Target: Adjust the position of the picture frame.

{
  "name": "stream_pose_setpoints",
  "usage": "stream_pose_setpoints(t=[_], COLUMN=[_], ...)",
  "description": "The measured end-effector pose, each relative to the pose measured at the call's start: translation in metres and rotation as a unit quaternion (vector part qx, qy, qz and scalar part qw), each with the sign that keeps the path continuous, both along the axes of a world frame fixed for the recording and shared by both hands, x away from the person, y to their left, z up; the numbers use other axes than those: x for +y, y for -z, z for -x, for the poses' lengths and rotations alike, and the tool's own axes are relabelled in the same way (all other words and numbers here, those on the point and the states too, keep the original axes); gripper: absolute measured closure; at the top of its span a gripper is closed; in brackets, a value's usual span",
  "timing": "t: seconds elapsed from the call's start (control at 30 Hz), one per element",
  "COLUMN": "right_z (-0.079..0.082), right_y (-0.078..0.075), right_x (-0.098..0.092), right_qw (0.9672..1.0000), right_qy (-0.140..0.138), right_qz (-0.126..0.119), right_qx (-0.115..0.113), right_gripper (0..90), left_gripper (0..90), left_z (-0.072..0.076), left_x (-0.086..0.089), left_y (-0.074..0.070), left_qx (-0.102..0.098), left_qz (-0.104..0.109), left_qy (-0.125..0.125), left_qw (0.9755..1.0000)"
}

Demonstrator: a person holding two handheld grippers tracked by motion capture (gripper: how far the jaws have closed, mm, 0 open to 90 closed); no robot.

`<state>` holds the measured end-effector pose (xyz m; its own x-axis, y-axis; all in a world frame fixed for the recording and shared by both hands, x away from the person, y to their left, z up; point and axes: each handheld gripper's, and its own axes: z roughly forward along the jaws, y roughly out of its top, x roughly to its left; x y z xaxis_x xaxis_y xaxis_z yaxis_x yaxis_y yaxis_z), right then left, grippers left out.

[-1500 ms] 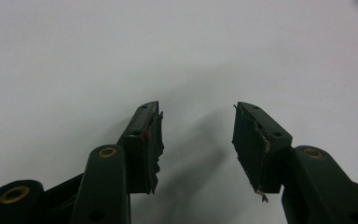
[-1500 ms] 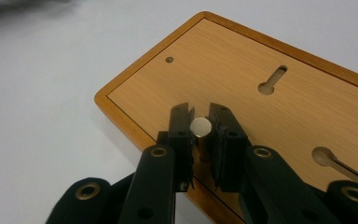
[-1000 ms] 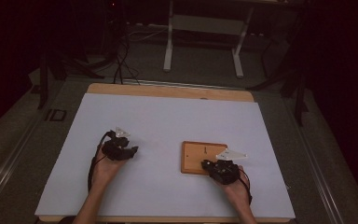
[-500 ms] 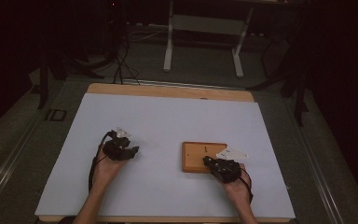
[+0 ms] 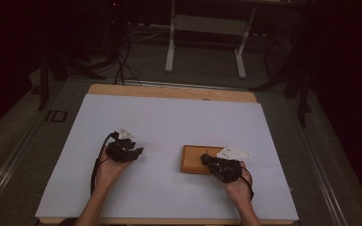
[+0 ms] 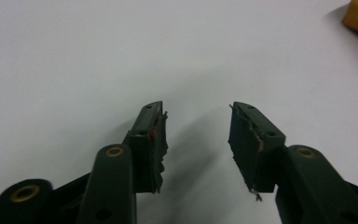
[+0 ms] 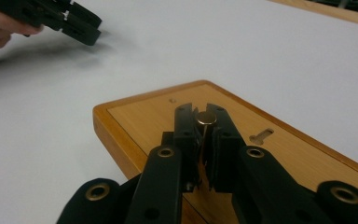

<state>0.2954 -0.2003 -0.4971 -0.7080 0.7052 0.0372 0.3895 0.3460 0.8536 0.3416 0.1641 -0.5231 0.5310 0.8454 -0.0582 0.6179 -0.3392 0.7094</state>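
Where fingers [image 7: 204, 135] pinch: round brass peg [image 7: 206, 117].

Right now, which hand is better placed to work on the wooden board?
The right. Its tongs are already over the wooden board, closed around a small brass-coloured knob. The left tongs hang open above bare white table, off the board.

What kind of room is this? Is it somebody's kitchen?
Probably not a kitchen; it looks like a lab or workshop set up for recording. A table with a plain white cover stands in a dark room, cables trail on the floor behind it, and a person works a hand-held gripper over a wooden board.
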Motion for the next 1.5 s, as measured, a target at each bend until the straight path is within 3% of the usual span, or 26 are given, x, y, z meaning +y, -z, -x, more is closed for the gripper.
stream_pose_setpoints(t=[0.17, 0.4, 0.63, 0.7, 0.73, 0.93, 1.23, 1.5], right_z=[0.003, 0.01, 0.018, 0.019, 0.02, 0.023, 0.019, 0.012], right_y=[-0.003, -0.007, -0.005, -0.005, -0.005, -0.002, 0.002, 0.003], right_x=[0.009, 0.03, 0.054, 0.057, 0.059, 0.07, 0.07, 0.058], right_qw=[0.9998, 0.9974, 0.9927, 0.9915, 0.9911, 0.9881, 0.9889, 0.9923], right_qy=[-0.02, -0.069, -0.119, -0.128, -0.132, -0.152, -0.148, -0.123], right_qz=[-0.006, -0.007, -0.002, -0.006, -0.009, -0.01, -0.009, -0.009], right_qx=[-0.004, -0.016, -0.02, -0.019, -0.018, -0.019, -0.016, -0.016], right_gripper=[84.0, 84.0, 84.0, 84.0, 84.0, 84.0, 84.0, 84.0], left_gripper=[62.0, 70.7, 88.3, 89.6, 89.7, 89.7, 89.8, 89.8], left_z=[0.0, 0.002, 0.005, 0.005, 0.006, 0.004, 0.005, 0.012], left_x=[-0.002, -0.008, -0.019, -0.022, -0.025, -0.038, -0.042, -0.055], left_y=[0.0, -0.003, -0.005, -0.006, -0.006, 0.002, 0.005, 0.008], left_qx=[0.001, -0.003, -0.01, -0.005, -0.004, 0.014, 0.029, 0.042], left_qz=[0.003, 0.012, 0.007, 0.03, 0.032, 0.019, 0.008, -0.017], left_qy=[0.009, 0.038, 0.084, 0.097, 0.103, 0.125, 0.141, 0.171], left_qw=[1.0, 0.9992, 0.9964, 0.9948, 0.9941, 0.9919, 0.9896, 0.9843])
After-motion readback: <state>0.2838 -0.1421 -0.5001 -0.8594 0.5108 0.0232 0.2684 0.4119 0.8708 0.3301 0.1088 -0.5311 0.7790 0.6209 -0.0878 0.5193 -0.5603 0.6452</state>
